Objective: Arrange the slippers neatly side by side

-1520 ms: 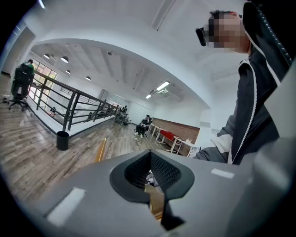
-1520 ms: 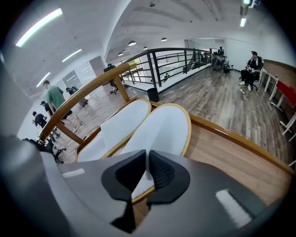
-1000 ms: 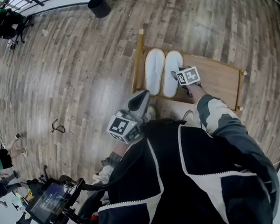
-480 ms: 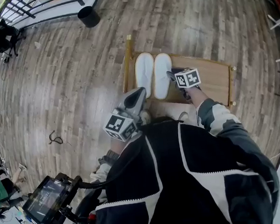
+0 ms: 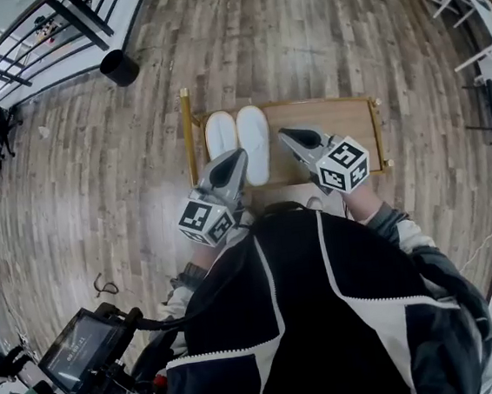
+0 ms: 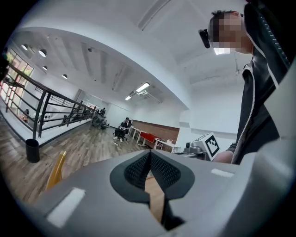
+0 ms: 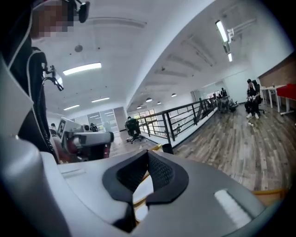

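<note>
Left claw (image 5: 235, 156): I read jaws shut, nothing held. Right claw (image 5: 286, 133): same, jaws shut, empty. Slippers (image 5: 238, 136) just ahead of left claw tip, just left of right claw; pair side by side, touching. Both on wooden tray (image 5: 335, 125), which extends under right claw. Bin (image 5: 119, 67) well beyond left claw.

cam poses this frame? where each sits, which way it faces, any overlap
Head view: on the person's head, facing steeply down at the white slippers on the wooden tray; shows jacket, left gripper, right gripper.
Left gripper view: on the left gripper, along its shut jaws, across the hall; shows jacket.
Right gripper view: on the right gripper, along its shut jaws, toward the railing; shows jacket.
Shared: the black bin appears in all three.
</note>
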